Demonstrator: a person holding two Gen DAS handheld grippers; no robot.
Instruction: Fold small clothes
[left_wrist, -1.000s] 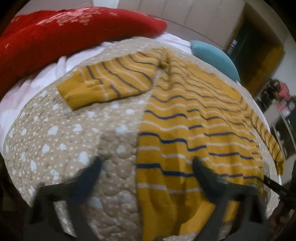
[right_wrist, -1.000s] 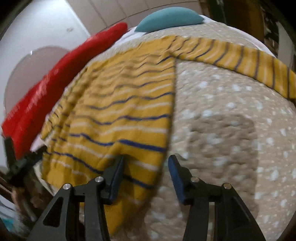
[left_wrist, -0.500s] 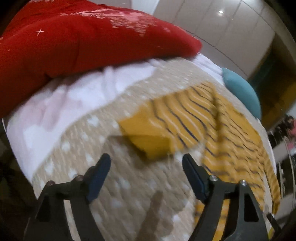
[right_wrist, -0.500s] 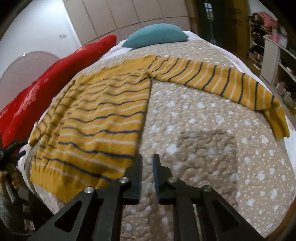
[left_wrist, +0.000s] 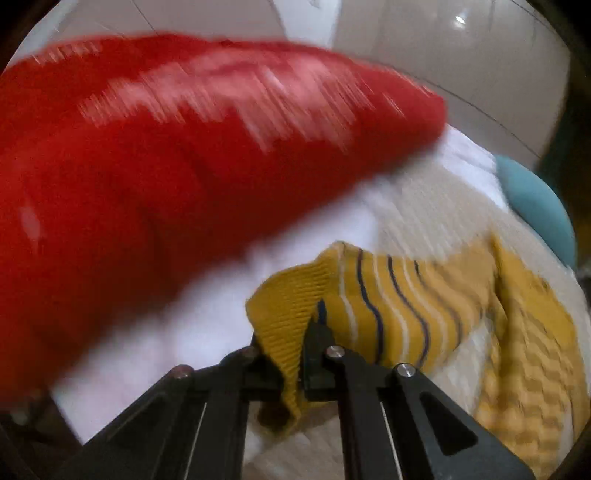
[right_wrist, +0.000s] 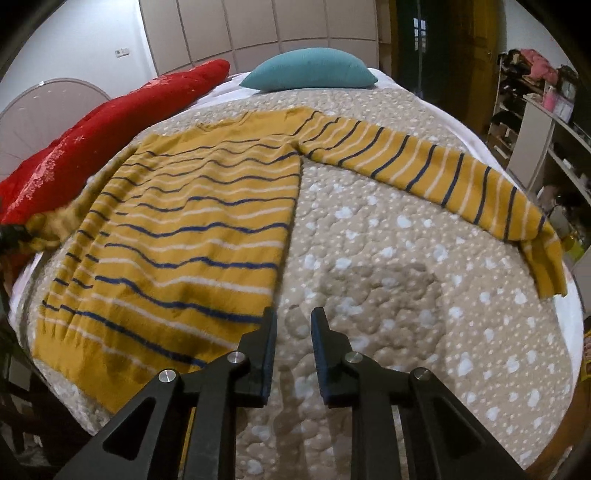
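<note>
Only the left wrist view shows the left gripper pinching the sweater cuff, while the right gripper, jaws opening and empty, hovers beside the sweater's hem.

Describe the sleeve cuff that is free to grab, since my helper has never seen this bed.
Start at the teal pillow at the head of the bed and find the yellow striped sweater spread on the dotted quilt. Follow its long sleeve out toward the shelves. The free cuff is plain yellow and droops at the quilt's edge.
</note>
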